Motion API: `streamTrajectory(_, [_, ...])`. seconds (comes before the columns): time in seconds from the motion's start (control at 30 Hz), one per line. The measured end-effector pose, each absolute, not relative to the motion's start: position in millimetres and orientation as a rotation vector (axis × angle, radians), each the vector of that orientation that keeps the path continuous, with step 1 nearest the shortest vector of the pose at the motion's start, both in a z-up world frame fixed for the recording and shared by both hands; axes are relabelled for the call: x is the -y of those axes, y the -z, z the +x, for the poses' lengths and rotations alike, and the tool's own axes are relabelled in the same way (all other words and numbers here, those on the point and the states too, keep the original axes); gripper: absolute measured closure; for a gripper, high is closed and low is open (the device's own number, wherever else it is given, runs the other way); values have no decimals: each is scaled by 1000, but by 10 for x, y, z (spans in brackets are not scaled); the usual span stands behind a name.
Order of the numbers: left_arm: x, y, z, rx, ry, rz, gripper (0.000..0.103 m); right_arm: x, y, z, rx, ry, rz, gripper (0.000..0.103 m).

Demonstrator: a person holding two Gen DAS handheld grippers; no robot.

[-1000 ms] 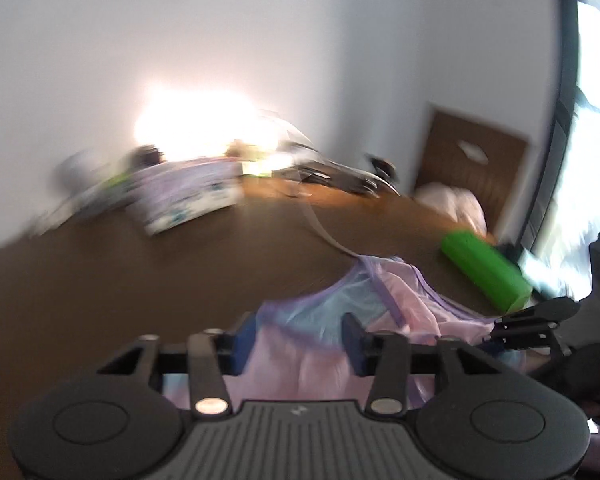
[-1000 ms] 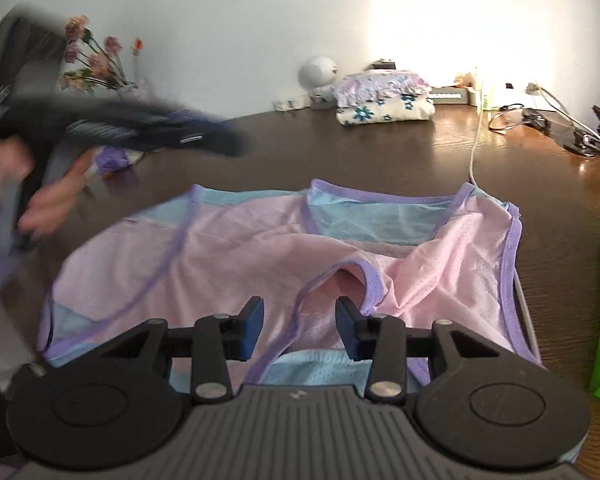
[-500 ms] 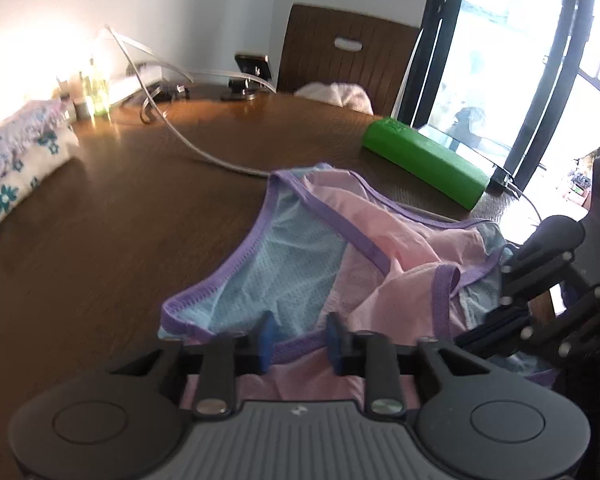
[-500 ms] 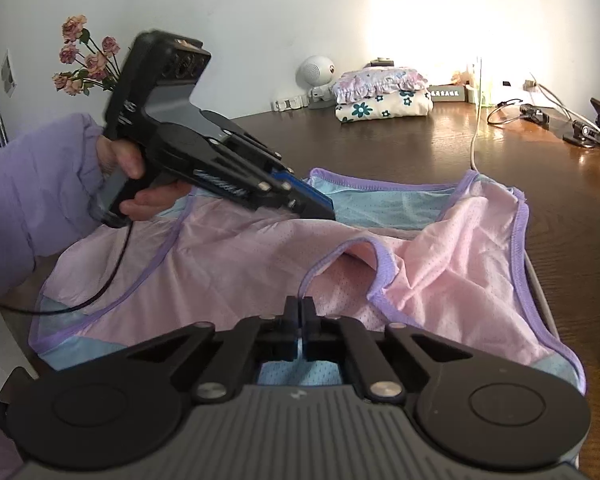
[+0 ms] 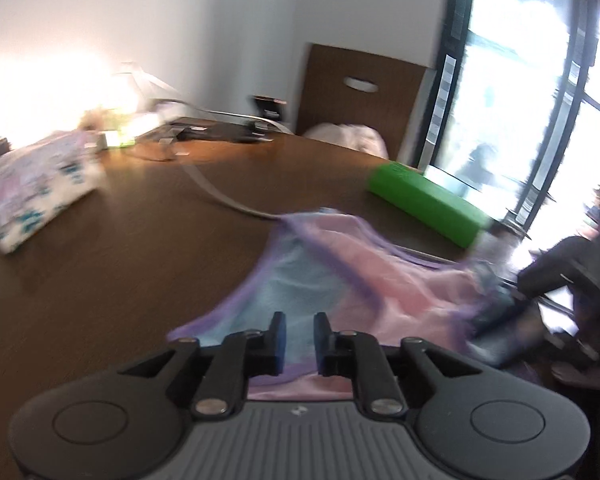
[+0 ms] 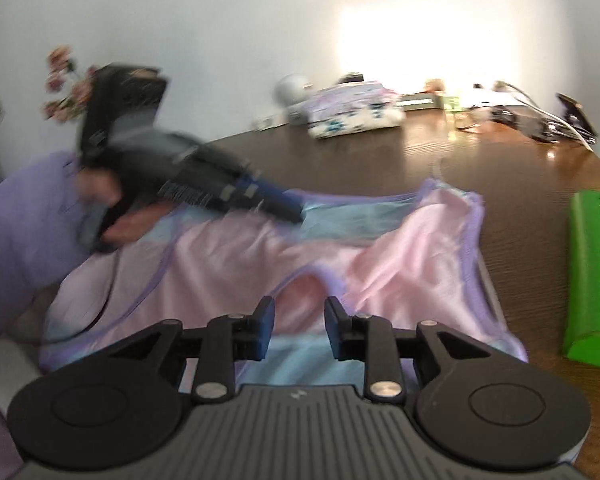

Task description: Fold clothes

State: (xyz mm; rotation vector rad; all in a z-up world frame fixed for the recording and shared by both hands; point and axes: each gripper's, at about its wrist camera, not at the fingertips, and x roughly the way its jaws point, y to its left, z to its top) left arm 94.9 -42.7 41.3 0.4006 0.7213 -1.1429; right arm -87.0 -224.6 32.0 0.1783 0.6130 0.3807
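Grippers, two, hand-held. Right gripper [image 6: 299, 330]: fingers parted, nothing between them, hovering over the near hem of the garment [image 6: 400, 256]. Left gripper [image 5: 299, 338]: fingers parted by a narrow gap, poised above the garment's purple-trimmed edge (contact with the cloth cannot be told through the blur).

Garment: pink mesh with light blue panels and purple binding, lying loosely rumpled on the dark wooden table [image 6: 512, 184], directly ahead of both tools. In the right wrist view the left gripper [image 6: 280, 204] reaches over its far left portion, a purple-sleeved arm [image 6: 20, 232] behind it, partly hiding the cloth there.

Surroundings, right wrist view: green box [image 6: 594, 276] to the right of the garment, just beside its edge; folded floral cloth [image 6: 354, 114] well beyond, near the wall; white round device [image 6: 292, 88] beside it; cables [image 6: 540, 120] at far right; flowers [image 6: 66, 80] at far left.

Surroundings, left wrist view: brown chair back [image 5: 360, 92] ahead, bright window [image 5: 540, 80] to the right, grey cable [image 5: 220, 196] running to the garment's far corner.
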Motion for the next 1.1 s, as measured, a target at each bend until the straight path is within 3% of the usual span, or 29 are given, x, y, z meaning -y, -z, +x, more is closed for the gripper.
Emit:
streamTrajectory(0.1, [561,-290,894,-738,1128,524,87,2171,-298,-802,-594,-326,84,75])
streamTrajectory(0.27, [424,-336,968,-756,1141,463,87,2207,-291,-835,-643,-464,198,75])
streamTrajectory(0.43, [484,-296,956,-798,1174,536,76,2099,-197,-773,-676,-494,194,75])
streamTrajectory(0.57, [576,-300,877,-758,1176,630,76,2030,-151,-779,-676,-495,168,79])
streamTrajectory(0.6, [592,-294,869,-756,1179,640,77,2022,-142,-788,-679,-494,165,92])
streamTrajectory(0.67, [604,-286,874,-741,1179,651,86,2006,-126,-806,-684,-492,157,100])
streamTrajectory(0.7, [609,-283,878,-733,1178,655,98,2011,-125,-825,-682,-492,161,101])
streamTrajectory(0.73, [602,-281,882,-724,1171,649,99,2005,-124,-841,-678,-490,162,101])
streamTrajectory(1.1, [459,-270,914,-721,1100,517,100,1962,-171,-987,-647,-508,110,101])
